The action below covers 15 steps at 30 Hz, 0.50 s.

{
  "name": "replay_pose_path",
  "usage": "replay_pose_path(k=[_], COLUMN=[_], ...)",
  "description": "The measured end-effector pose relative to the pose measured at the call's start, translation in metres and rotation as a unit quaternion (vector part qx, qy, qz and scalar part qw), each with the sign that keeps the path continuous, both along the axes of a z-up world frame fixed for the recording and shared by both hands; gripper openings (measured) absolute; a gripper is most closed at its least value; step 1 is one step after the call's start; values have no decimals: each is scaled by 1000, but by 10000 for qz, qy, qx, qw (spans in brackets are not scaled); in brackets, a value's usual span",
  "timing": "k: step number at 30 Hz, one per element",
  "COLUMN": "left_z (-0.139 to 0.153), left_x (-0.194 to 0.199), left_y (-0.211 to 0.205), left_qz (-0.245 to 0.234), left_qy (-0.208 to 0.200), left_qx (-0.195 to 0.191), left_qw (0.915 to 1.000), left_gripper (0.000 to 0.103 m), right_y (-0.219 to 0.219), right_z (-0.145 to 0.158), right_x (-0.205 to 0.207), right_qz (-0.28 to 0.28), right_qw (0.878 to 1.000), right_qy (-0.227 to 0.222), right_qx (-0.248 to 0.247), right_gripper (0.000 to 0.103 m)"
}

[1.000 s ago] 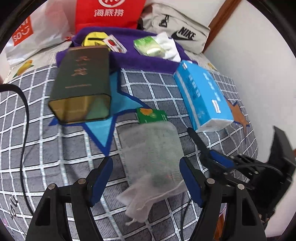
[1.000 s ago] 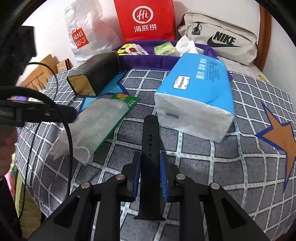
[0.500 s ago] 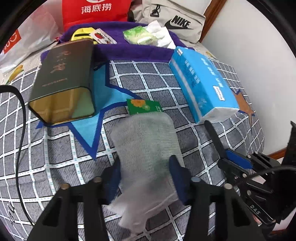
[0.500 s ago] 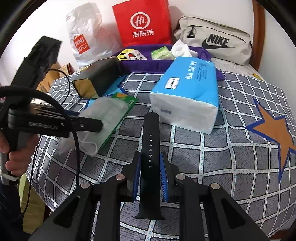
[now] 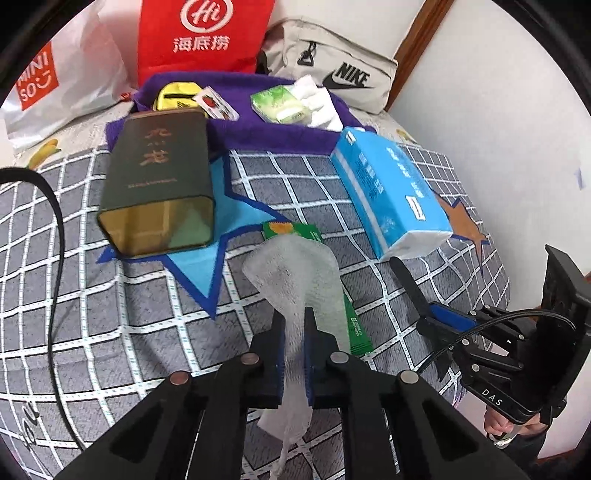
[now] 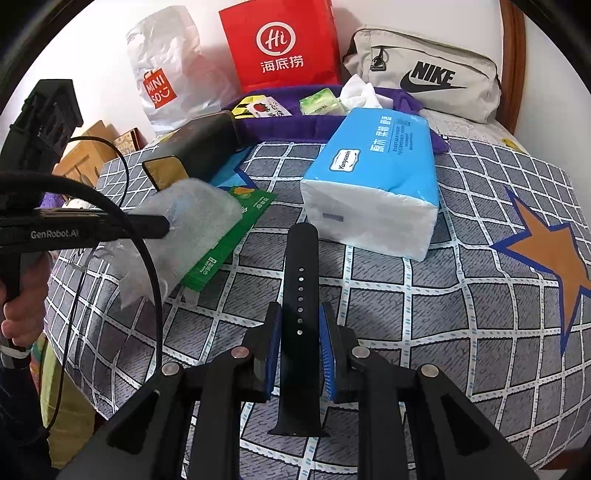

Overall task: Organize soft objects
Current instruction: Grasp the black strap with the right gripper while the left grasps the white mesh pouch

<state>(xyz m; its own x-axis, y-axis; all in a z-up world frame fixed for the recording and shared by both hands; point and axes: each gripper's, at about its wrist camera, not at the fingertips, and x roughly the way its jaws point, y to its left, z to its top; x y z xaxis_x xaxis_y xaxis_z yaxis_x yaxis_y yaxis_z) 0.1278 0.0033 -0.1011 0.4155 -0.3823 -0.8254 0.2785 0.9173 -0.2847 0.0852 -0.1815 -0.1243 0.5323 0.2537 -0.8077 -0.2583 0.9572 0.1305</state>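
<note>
My left gripper (image 5: pixel 294 325) is shut on the near end of a white mesh cloth (image 5: pixel 295 266), which bunches between the blue pads and hangs below them. The cloth's far end lies over a green packet (image 5: pixel 291 230) on the checked bedspread. From the right wrist view the same cloth (image 6: pixel 199 210) is seen pinched at the left, above the green packet (image 6: pixel 229 243). My right gripper (image 6: pixel 300 314) is shut on a black watch strap (image 6: pixel 301 258) that points forward between its pads. A blue tissue pack (image 6: pixel 373 184) lies just beyond the strap.
A dark green tin (image 5: pixel 159 177) lies on its side at the left. Behind it, a purple cloth (image 5: pixel 277 136) carries small packets and tissues. A red bag (image 5: pixel 203 33), a white Miniso bag (image 5: pixel 55 81) and a Nike pouch (image 5: pixel 332 74) line the wall. The bed's edge drops off at the right.
The left jaws have closed from wide open onto the mesh cloth, gathering it into a narrow bunch and raising it a little. The right gripper keeps its hold on the strap.
</note>
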Motion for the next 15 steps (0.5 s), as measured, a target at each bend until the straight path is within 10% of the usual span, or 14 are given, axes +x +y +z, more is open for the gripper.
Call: replay_pose_path(k=[15], left_z=[22], left_x=[-3], left_y=[32], left_qz=[375], left_qy=[-309], left_qx=[-177], left_qw=[9987], left_gripper=[7], right_y=[14], right_z=[23], right_x=[-1], right_qz=[235], right_qw=[9995], right_qy=[-205], right_qx=[-24], right_gripper=[21])
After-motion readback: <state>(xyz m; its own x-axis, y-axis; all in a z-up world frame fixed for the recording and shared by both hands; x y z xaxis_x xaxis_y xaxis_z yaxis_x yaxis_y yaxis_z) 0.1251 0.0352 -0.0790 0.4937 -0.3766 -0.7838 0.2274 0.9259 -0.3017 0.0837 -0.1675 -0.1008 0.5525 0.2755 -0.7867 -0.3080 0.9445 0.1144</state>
